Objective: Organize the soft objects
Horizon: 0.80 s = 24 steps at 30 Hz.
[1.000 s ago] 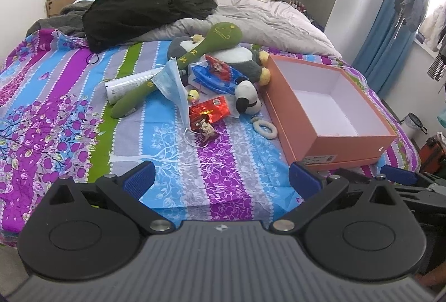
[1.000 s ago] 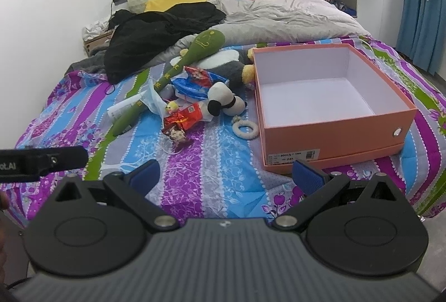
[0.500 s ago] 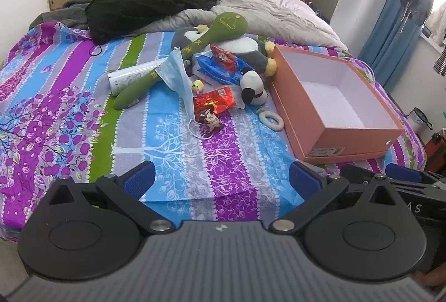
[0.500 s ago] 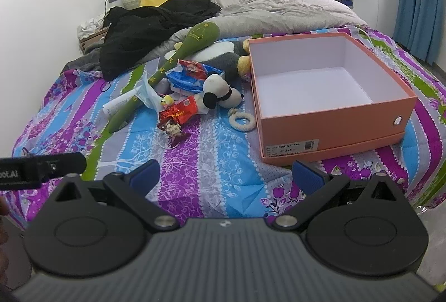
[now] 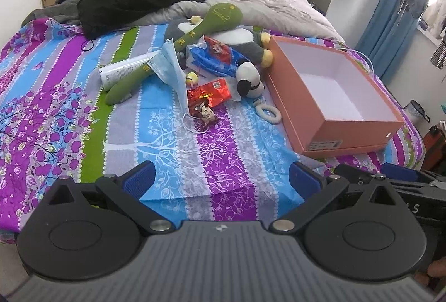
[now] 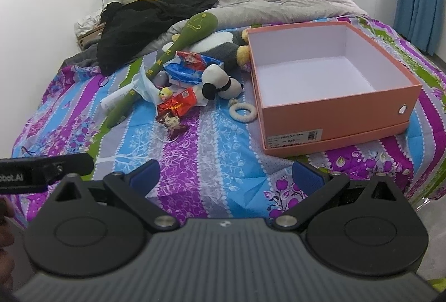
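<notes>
Plush toys [image 5: 248,76] lie heaped beside orange box [image 5: 295,118].

Both grippers wide open, nothing in them

Left gripper [image 5: 221,179] and right gripper [image 6: 227,173] hover side by side at the bed's [image 5: 217,151] near edge.

Printed cloth bedsheet [image 5: 69,118]. On it: matt card box [image 6: 334,118] w/ smooth white inside, glossy red foil packet [image 5: 209,93], fuzzy plush panda [image 6: 220,84], prob. paper-ish mask [image 5: 170,68].
</notes>
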Tool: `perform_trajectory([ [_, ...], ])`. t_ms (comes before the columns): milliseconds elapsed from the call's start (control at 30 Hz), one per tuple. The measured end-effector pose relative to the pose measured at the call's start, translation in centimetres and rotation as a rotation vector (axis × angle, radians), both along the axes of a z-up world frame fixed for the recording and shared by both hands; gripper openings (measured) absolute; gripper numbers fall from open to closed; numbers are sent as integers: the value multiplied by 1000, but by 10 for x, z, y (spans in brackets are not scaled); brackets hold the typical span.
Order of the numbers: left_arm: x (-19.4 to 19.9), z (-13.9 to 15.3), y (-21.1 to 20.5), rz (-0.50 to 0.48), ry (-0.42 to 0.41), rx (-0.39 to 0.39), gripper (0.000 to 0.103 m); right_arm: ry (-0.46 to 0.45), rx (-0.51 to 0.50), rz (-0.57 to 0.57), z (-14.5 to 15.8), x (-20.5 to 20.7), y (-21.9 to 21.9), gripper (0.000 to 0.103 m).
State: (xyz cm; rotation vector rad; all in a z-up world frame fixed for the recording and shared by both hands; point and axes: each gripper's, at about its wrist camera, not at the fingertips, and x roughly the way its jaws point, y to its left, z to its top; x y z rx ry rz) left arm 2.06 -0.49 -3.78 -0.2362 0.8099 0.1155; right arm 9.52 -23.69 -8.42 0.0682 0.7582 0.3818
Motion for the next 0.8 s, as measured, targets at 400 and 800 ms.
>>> perform_trajectory([
  [400,14,-15,13,18,33,-21,103,24,32,-21,-17,8,1,102],
  [800,24,-27,22,18,35,-44,103,-6,19,-46,-19,17,3,88],
])
